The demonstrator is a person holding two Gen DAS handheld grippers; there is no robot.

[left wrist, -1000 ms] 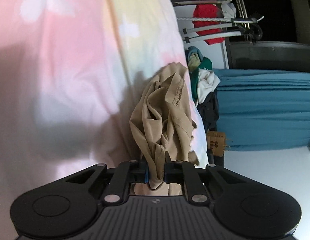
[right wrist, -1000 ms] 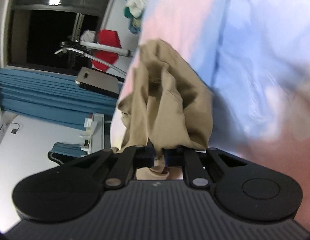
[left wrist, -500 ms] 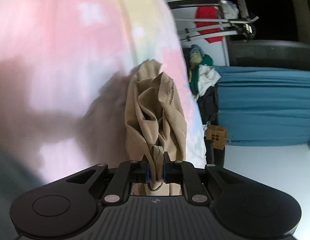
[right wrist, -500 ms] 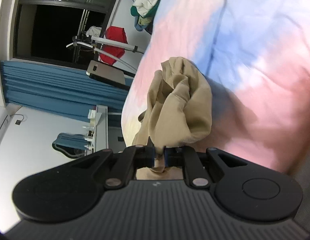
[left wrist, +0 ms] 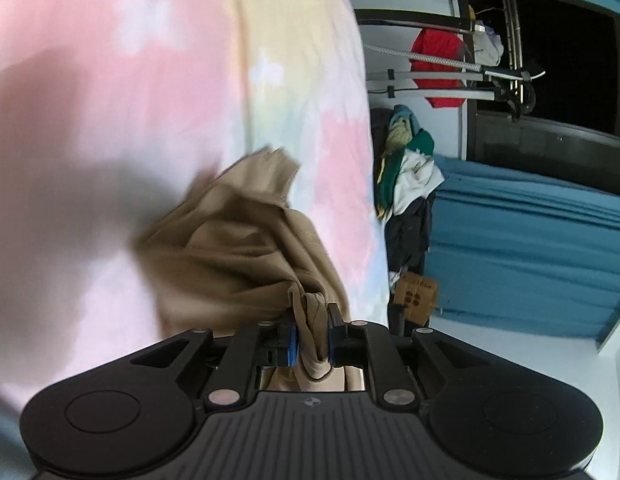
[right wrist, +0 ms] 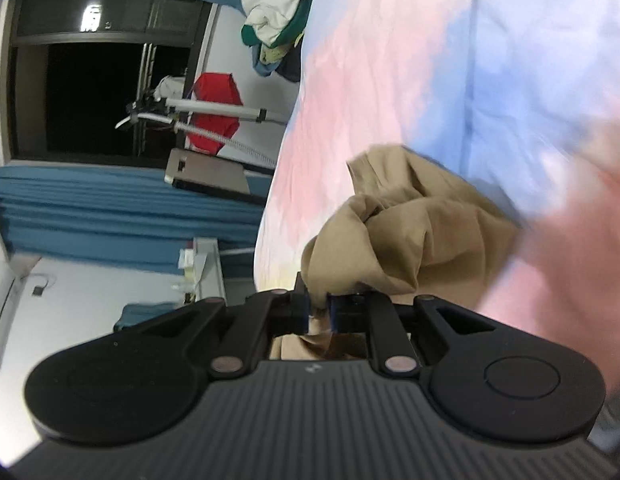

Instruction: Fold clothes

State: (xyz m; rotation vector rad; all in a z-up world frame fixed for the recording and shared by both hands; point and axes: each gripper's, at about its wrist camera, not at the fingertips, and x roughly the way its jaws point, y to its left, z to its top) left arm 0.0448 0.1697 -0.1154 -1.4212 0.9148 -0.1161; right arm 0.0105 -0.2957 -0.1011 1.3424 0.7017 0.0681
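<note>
A tan garment (left wrist: 237, 248) hangs bunched in front of a bed covered by a pastel tie-dye sheet (left wrist: 157, 80). My left gripper (left wrist: 310, 340) is shut on a gathered fold of the tan garment. In the right wrist view the same tan garment (right wrist: 410, 232) is bunched over the sheet (right wrist: 450, 60), and my right gripper (right wrist: 318, 312) is shut on another part of it. Both views are tilted sideways and blurred by motion.
A heap of mixed clothes (left wrist: 410, 168) lies at the bed's far edge, also in the right wrist view (right wrist: 277, 28). A red cloth (left wrist: 438, 64) hangs on a metal rack. Blue curtains (left wrist: 530, 248) and a dark window (right wrist: 89, 92) stand behind.
Both grippers have moved, still shut on the tan garment. The cloth has swung and spread more to the left in the left view, and lower and wider in the right view.
</note>
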